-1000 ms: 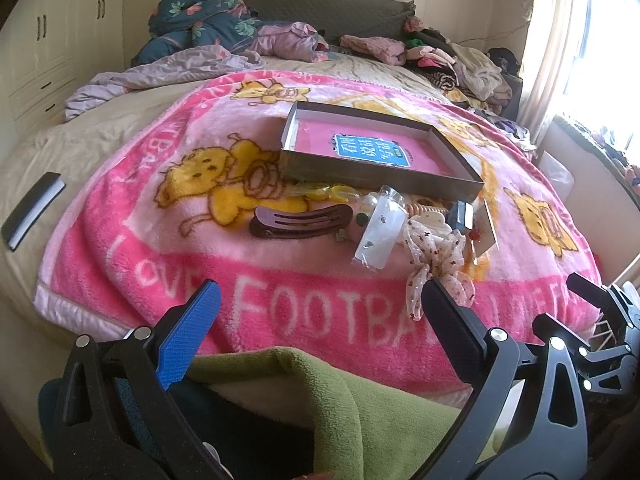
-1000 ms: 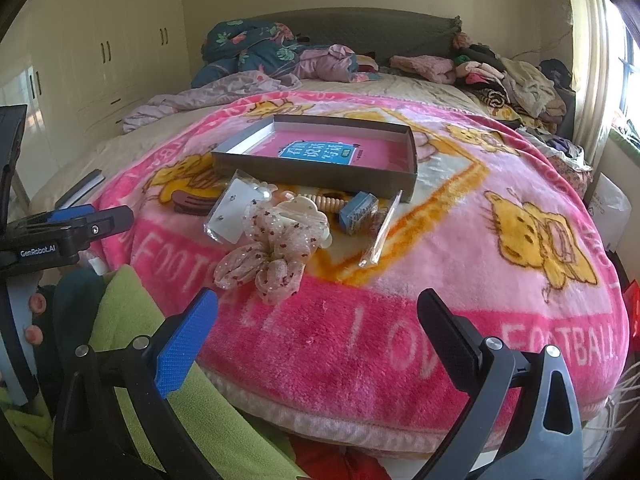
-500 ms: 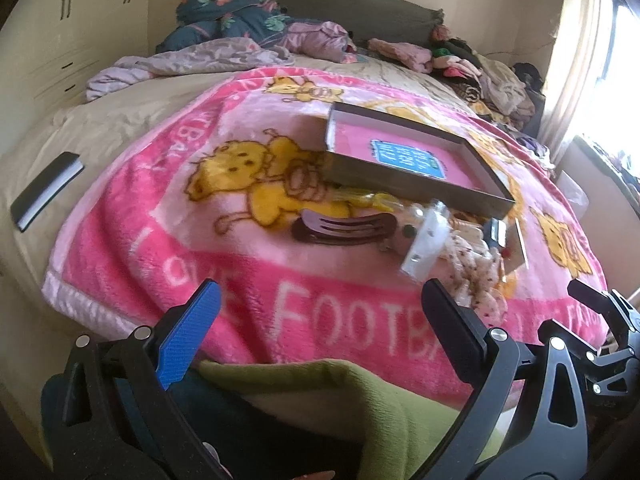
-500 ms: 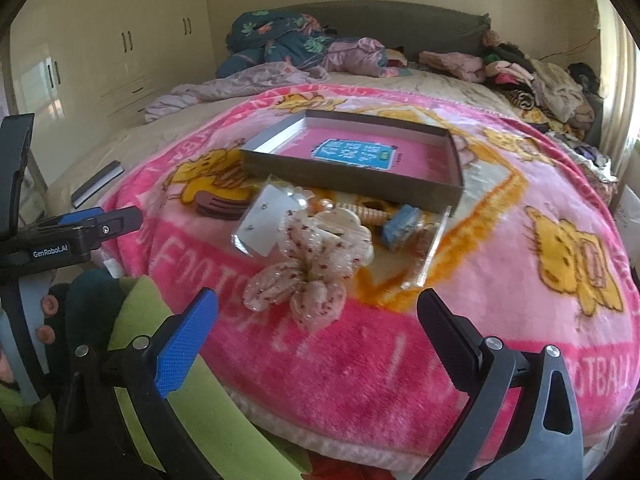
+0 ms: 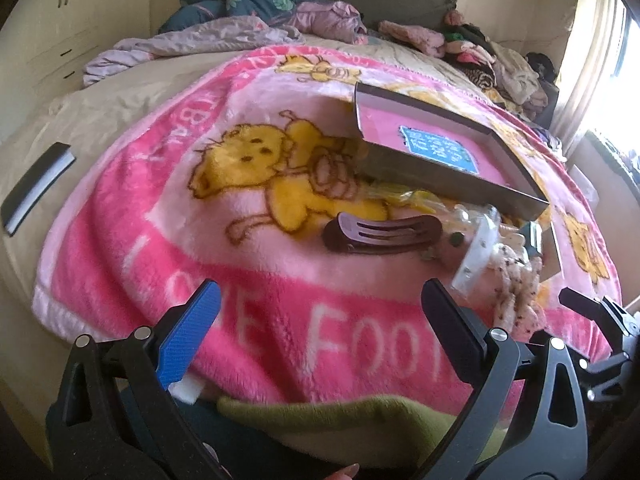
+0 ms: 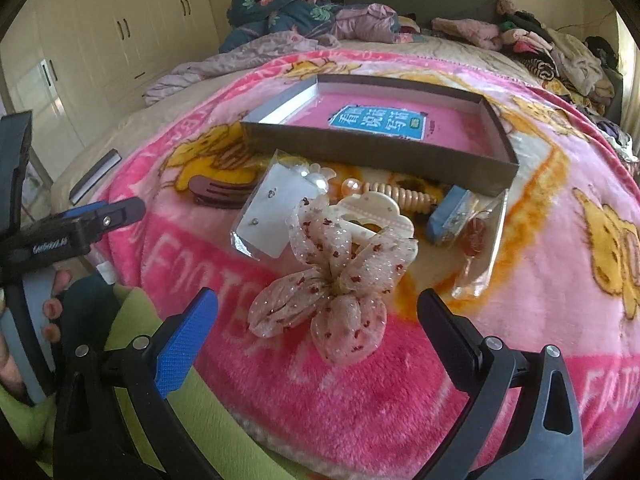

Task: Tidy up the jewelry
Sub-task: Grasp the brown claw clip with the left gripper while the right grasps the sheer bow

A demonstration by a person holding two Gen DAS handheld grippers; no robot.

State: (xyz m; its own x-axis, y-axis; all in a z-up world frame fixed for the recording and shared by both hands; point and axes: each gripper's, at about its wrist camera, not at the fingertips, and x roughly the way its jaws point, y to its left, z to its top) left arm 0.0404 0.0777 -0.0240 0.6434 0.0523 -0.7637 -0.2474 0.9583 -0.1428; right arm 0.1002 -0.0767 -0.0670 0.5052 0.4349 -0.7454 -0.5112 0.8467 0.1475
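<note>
A shallow grey box with a pink floor lies on the pink blanket. In front of it lies a heap of accessories: a brown hair clip, an earring card in a clear bag, a spotted fabric bow, a cream claw clip, a beaded piece, a blue item and a clear packet. My left gripper is open and empty, short of the brown clip. My right gripper is open and empty, just before the bow.
The pink cartoon blanket covers a bed with piled bedding and clothes at the far side. A dark flat object lies at the bed's left edge. Green fabric lies under both grippers. Wardrobes stand at left.
Both grippers have moved forward toward the heap of accessories, which now looks larger. The left view has swung so the items sit further right. Both stay open.
</note>
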